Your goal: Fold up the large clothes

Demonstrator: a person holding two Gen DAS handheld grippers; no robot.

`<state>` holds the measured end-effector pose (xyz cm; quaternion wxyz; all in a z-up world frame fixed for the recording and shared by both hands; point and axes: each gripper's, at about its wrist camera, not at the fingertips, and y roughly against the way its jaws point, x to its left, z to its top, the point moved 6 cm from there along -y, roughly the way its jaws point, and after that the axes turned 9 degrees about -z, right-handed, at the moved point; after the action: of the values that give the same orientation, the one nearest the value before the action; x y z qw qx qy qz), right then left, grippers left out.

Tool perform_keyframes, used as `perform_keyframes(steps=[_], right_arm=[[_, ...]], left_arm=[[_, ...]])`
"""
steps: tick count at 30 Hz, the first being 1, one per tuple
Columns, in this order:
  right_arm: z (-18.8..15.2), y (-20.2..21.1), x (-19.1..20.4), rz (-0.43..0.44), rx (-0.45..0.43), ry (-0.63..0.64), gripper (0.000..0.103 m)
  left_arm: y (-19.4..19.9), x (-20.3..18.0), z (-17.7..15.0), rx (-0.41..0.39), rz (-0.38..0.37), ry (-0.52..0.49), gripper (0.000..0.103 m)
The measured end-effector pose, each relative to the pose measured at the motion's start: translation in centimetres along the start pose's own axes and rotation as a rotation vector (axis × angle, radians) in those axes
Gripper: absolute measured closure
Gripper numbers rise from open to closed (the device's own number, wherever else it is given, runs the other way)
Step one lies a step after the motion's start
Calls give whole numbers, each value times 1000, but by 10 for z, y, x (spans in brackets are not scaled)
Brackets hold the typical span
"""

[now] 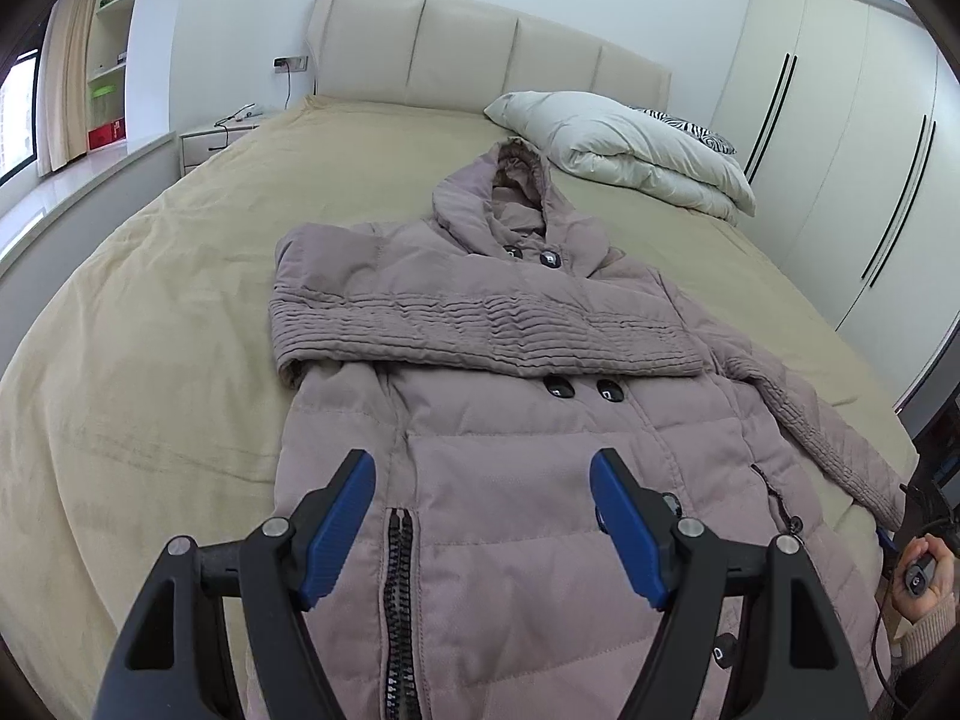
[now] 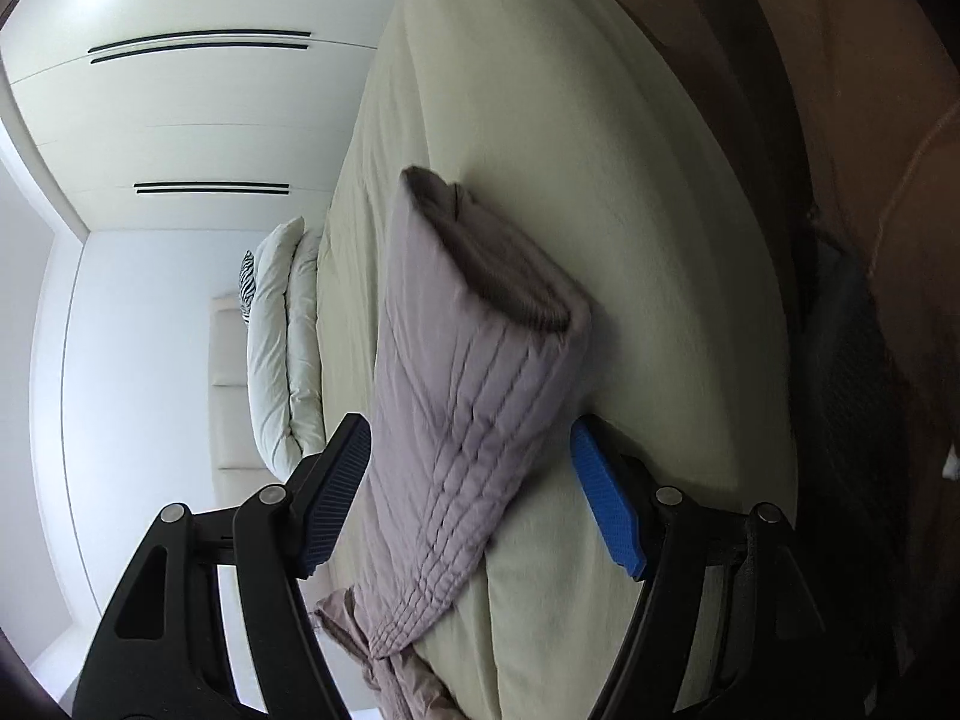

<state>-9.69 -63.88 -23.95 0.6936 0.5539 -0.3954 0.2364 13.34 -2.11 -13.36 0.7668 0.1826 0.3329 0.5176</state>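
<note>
A mauve hooded puffer coat point(image 1: 480, 432) lies face up on the bed point(image 1: 150, 330), hood toward the headboard. Its left sleeve point(image 1: 468, 330) is folded across the chest. Its right sleeve point(image 1: 828, 438) trails toward the bed's right edge. My left gripper point(image 1: 483, 480) is open and empty, above the coat's lower front near the zipper. In the right wrist view, rolled sideways, my right gripper point(image 2: 471, 450) is open with the right sleeve's ribbed cuff point(image 2: 480, 372) lying between its fingers, not clamped. The right gripper itself is not seen in the left wrist view.
A folded white duvet point(image 1: 630, 150) and a zebra-print pillow point(image 1: 696, 129) lie at the head of the bed. White wardrobes point(image 1: 840, 120) stand to the right. A nightstand point(image 1: 216, 141) and window ledge are on the left. A hand holding a cable point(image 1: 921, 576) shows at the lower right.
</note>
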Motion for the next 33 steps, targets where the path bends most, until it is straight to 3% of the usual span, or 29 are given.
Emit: perform_keyframes(steps=[1,3,5,7,10,13,15,18,20,22,26,29,33], right_arm=[[8,0,1,3,-2,15,40],[9,-8,11,-31,8,88,62],[8,-8,23,-43,23,163,75],[23,6,31,-40,14,281,79],[-5,32,82,-46,-35,554,83],[-66,69,146,-12,-93,889,83],[-134,94,182,13,-154,1175,84],[-244,122,200,61,-207,1547,86],[-308,132,199,100,-218,1719,86],[-361,141,188,137,-210,1829,87],[-431,142,163,162,-155,1937,87],[-462,157,138,170,-156,2001,87],[-479,150,125,178,-164,2078,87]], left_arm=[[1,-1,-1,4,-2,0,26],[2,-3,-1,10,-10,7,26],[3,-4,-1,17,-26,23,26],[4,-7,0,18,-58,42,26],[5,-18,5,23,-123,64,26],[10,-34,11,18,-206,94,18],[16,-44,15,7,-277,126,13],[25,-59,23,1,-404,185,7],[28,-66,27,4,-494,237,3],[30,-72,31,13,-578,295,1],[24,-76,33,62,-670,395,0],[15,-76,33,93,-699,450,0],[2,-73,35,126,-686,469,0]])
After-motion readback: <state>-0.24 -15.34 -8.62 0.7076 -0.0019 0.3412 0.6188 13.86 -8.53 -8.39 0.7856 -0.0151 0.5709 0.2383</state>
